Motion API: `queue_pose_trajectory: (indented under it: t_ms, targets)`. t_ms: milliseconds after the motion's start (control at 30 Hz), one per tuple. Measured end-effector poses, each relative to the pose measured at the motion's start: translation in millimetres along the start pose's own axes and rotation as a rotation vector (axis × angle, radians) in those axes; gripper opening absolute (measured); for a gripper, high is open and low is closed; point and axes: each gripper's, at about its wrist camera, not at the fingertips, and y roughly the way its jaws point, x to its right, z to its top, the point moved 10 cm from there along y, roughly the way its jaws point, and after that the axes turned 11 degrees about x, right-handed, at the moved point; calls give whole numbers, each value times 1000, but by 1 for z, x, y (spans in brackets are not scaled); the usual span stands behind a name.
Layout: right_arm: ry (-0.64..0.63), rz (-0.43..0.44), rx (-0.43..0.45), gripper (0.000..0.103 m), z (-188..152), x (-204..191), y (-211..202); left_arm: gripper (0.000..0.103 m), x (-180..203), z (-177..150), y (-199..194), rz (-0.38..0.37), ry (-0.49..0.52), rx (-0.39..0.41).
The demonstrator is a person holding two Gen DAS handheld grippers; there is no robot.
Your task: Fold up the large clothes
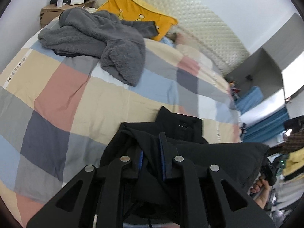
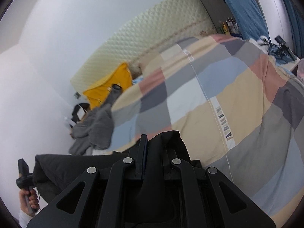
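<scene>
A black jacket point(image 1: 218, 155) is held up between both grippers above the checked bed cover point(image 1: 79, 98). My left gripper point(image 1: 152, 152) is shut on a bunch of its fabric near the collar point(image 1: 182, 123). My right gripper point(image 2: 153, 152) is shut on another bunch of the black jacket point(image 2: 76, 167), which stretches left toward the other hand. In the right wrist view the left hand-held gripper point(image 2: 23, 172) shows at the lower left. The jacket's lower part is hidden below the fingers.
A grey fleece garment point(image 1: 98, 39) lies crumpled at the head of the bed, also in the right wrist view point(image 2: 95, 127). A yellow pillow point(image 1: 138, 13) leans on the cream headboard point(image 1: 199, 19). A bedside box point(image 1: 57, 11) holds a bottle. Blue cloth and clutter are at the right point(image 1: 252, 96).
</scene>
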Motion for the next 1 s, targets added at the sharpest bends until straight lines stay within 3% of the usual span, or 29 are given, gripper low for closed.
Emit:
queue_pose_trajectory:
  t_ms: [267,467,733,933,1000]
  targets:
    - [-34,-99,-99,6,-12,30,79,17,1,14,71,128,63,-9]
    - [-48,-152,-179,4,-36,58,127,16,-10,13,131,208,85,-62]
    - [-90,-185,-258,2,-72,74,163,16,-12,-12,190,236,118,-126]
    - [-58,-167,-218,2,-74,70,156,16,-21,-18,194,216,80,-127]
    - [-39,-151,-205,7,-72,67,148,16,-23,-20,187,189,68,-114]
